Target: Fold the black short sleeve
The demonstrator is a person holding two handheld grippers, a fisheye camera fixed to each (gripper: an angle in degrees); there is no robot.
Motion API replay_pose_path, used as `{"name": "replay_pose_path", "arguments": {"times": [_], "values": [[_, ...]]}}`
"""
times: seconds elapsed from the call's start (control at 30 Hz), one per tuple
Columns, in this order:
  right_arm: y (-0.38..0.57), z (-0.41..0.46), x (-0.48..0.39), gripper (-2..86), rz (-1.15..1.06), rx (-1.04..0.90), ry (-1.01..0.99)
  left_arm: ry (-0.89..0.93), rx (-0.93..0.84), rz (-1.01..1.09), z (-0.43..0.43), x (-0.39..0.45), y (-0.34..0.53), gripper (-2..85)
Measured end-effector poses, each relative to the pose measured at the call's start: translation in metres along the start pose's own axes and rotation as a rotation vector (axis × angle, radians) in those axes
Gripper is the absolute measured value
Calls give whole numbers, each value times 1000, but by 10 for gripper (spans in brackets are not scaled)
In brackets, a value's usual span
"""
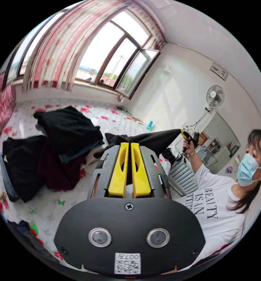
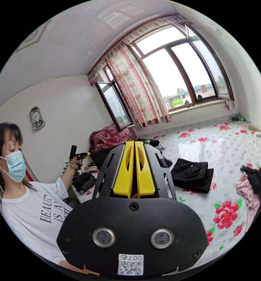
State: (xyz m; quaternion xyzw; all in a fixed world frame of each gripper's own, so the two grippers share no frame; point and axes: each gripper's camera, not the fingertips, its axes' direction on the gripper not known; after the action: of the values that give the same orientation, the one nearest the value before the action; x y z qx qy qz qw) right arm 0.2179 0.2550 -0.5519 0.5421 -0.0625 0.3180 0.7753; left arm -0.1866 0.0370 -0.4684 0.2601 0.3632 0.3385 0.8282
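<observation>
Flowered sheet (image 1: 48, 205), both grippers' fingers pinching black short sleeve (image 1: 153, 139), shirt lettering partly legible

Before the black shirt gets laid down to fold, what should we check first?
1. Left gripper holding the black short sleeve: ok, jaws closed on the cloth.
2. Right gripper holding its end: ok, black cloth sits between the closed jaws.
3. Shirt stretched between both grippers: ok, it spans across in the left gripper view.
4. Shirt lifted off the flowered sheet: ok.
5. Free space to lay it: ok, bare sheet beside the folded black trousers.
6. Shirt free of twists: cannot tell.
</observation>
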Motion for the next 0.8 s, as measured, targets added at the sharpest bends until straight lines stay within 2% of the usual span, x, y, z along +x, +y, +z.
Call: {"name": "replay_pose_path", "arguments": {"times": [0.1,0.17,0.3,0.33,0.43,0.57,0.6,0.67,0.8], "values": [[11,-16,-24,-2,-131,-23,30,-23,-20,100,-21,25,16,-9],[42,-13,-32,-2,-200,-131,66,-58,-86,110,-15,29,40,-9],[124,18,-22,-3,-209,-369,149,-136,-283,-25,44,-2,139,-9],[159,33,-10,-3,-167,-450,168,-135,-310,-63,56,-11,158,-8],[263,76,37,-3,15,-642,209,-114,-477,-369,136,-77,292,-8],[397,112,87,-3,288,-865,200,-142,-653,-563,181,-105,404,-7],[410,113,89,-3,303,-892,203,-149,-674,-583,181,-105,424,-7],[440,105,86,-2,318,-947,200,-130,-590,-612,165,-104,437,-5],[442,84,91,-1,355,-918,143,-119,-526,-635,138,-114,445,11]]}}
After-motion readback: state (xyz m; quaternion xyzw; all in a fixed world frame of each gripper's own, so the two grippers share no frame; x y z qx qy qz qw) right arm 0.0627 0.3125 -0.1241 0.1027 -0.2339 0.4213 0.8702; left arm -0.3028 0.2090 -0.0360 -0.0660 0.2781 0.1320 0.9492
